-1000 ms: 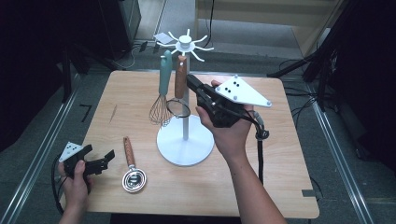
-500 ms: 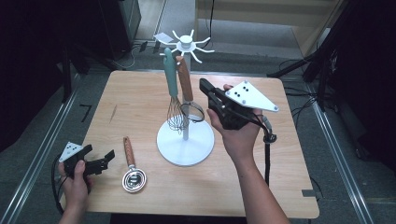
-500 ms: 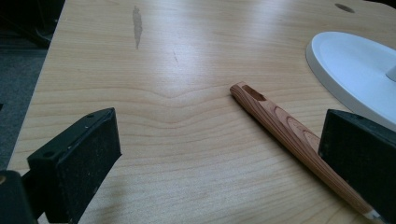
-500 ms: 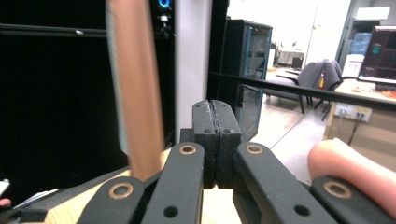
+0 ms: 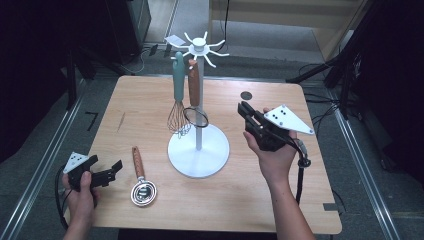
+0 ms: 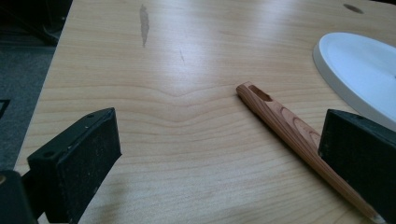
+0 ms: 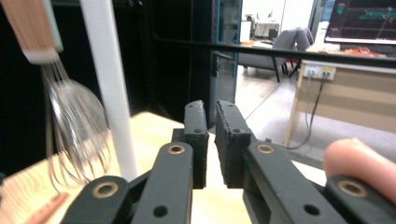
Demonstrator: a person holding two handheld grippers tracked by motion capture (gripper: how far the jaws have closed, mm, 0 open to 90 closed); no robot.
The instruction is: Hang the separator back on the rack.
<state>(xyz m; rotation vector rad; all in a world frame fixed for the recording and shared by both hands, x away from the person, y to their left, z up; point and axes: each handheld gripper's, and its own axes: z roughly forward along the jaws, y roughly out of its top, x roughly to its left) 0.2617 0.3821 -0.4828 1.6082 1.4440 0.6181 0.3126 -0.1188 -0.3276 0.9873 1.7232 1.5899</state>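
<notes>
A: Since the earlier frame, the right gripper point(image 5: 243, 108) has dropped from beside the stand point(image 5: 198, 150) to a spot lower and further right, well apart from the pole, and the whisk point(image 5: 178, 97) and strainer point(image 5: 194, 92) hanging there have settled back.

B: And its jaws?

A: Nearly together. They have just been opening a crack, with nothing between them; its own view shows a narrow slit between the pads point(image 7: 198, 135).

B: What is hard to read?

A: In that view the whisk wires point(image 7: 77, 135) are blurred and the handle above is cut off by the top edge. A fingertip point(image 7: 362, 163) pokes in at the lower right. From above, the strainer's ring overlaps the whisk's wires and the pole, so where each ends is hard to tell.

B: The left side?

A: The left gripper point(image 5: 116, 167) lies low at the table's point(image 5: 150, 110) near left corner, jaws wide apart, holding nothing. Just beside it lies the spoon point(image 5: 140, 177), wooden handle pointing away, metal bowl toward the person. In the left gripper view the handle point(image 6: 289, 128) runs behind one jaw, its lower end hidden; I cannot tell whether they touch.

B: Hand poses?

A: Right hand point(image 5: 274, 155) cradles the gripper from beneath, angled up and left. Left hand point(image 5: 80, 187) grips from behind, pointing right.
</notes>
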